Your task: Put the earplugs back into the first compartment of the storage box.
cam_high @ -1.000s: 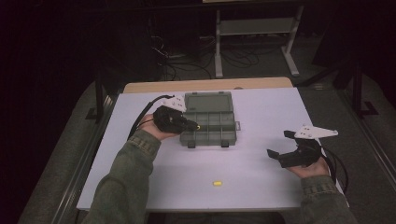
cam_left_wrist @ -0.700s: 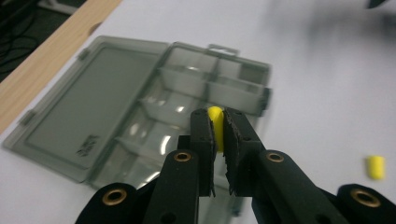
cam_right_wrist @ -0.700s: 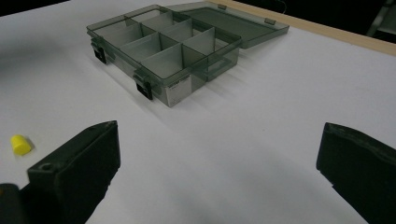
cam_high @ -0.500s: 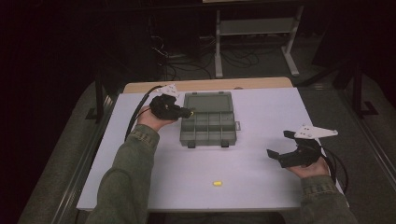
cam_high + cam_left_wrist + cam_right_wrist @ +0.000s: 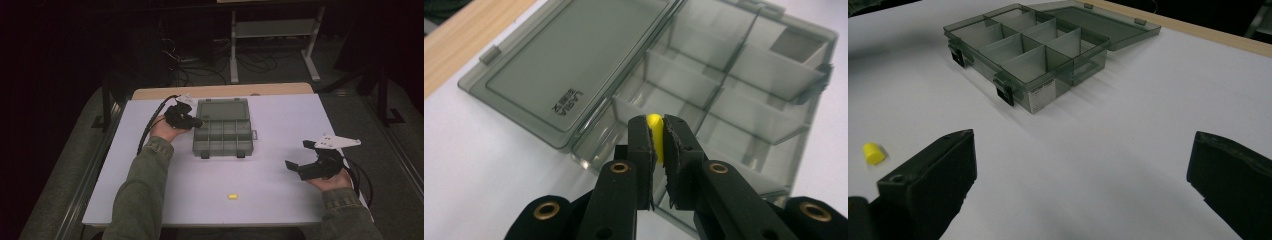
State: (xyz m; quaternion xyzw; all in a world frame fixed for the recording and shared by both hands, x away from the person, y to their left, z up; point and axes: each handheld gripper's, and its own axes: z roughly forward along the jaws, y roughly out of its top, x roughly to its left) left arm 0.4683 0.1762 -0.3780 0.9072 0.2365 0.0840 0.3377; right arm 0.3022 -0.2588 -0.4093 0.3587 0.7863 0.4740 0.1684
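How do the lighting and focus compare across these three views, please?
High view: dark surroundings, table lit, detail soft. Left gripper view: bright, box sharp, yellow piece slightly overexposed between the near fingertips. Right gripper view: evenly lit, box crisp, near fingers blurred.

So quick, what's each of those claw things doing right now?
Left gripper: closed on a small yellow piece above the open organizer box.
Right gripper: open, holding nothing.
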